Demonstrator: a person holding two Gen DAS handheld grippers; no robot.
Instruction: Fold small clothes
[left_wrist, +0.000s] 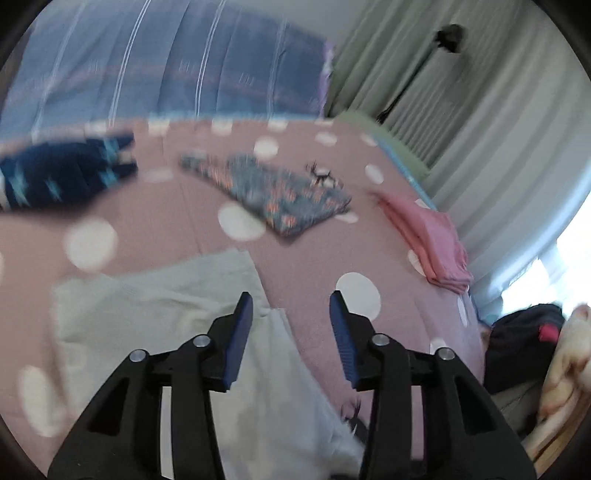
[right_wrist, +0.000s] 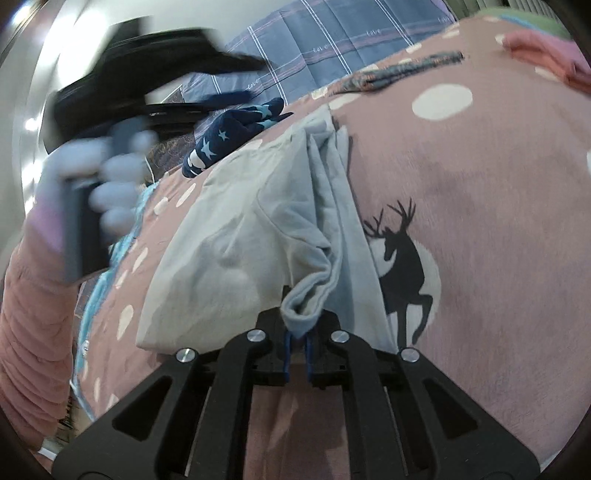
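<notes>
- The bed (left_wrist: 314, 258) carries everything; it is covered by a dusty-pink bedspread printed with white dots and dark deer.
- A pale grey-white garment (left_wrist: 155, 306) lies on it at the near left, partly bunched.
- A navy garment with light-blue stars (left_wrist: 62, 173) lies at the far left.
- A folded floral-patterned garment (left_wrist: 280, 192) lies flat near the middle, further back.
- A folded pink garment (left_wrist: 436, 243) rests by the right edge of the bed.
- A blue plaid quilt (left_wrist: 166, 70) is heaped along the far side.
- In the right wrist view, the pale garment (right_wrist: 240, 236) sits just beside a deer print (right_wrist: 402, 266).
</notes>
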